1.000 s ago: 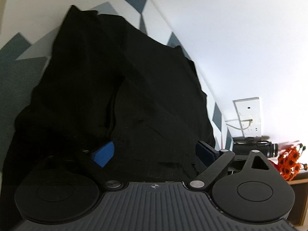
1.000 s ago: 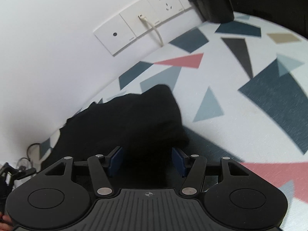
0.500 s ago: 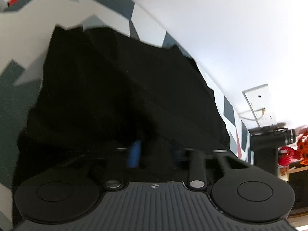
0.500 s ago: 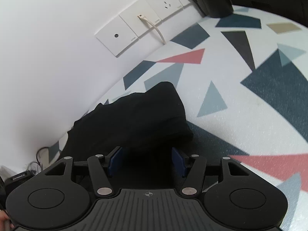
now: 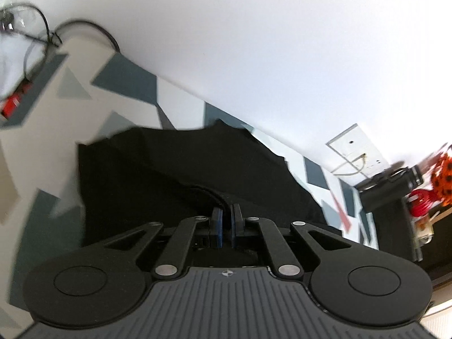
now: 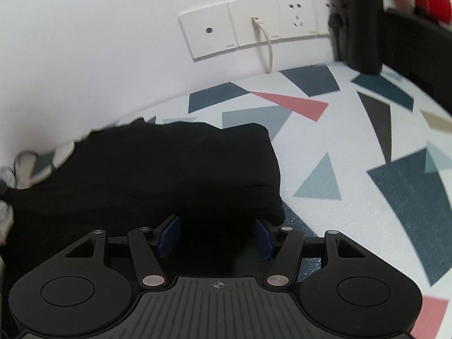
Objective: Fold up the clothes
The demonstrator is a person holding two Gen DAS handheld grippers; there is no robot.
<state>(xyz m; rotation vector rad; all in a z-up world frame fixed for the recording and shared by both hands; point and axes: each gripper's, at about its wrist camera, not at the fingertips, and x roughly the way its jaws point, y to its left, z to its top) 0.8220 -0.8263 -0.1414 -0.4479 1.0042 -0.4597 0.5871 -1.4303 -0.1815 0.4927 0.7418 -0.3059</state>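
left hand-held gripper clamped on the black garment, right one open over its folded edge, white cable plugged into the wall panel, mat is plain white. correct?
Not quite: the mat is white with coloured triangles, as the right wrist view shows. The rest stands: left hand-held gripper shut on the black garment, right hand-held gripper open, white cable plugged in.

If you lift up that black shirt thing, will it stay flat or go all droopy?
Probably droopy. The black garment already tents up in soft folds where the left gripper pinches it. Its thick folded edge looks soft, so it should sag, not crack, and likely won't slide easily on the patterned surface.
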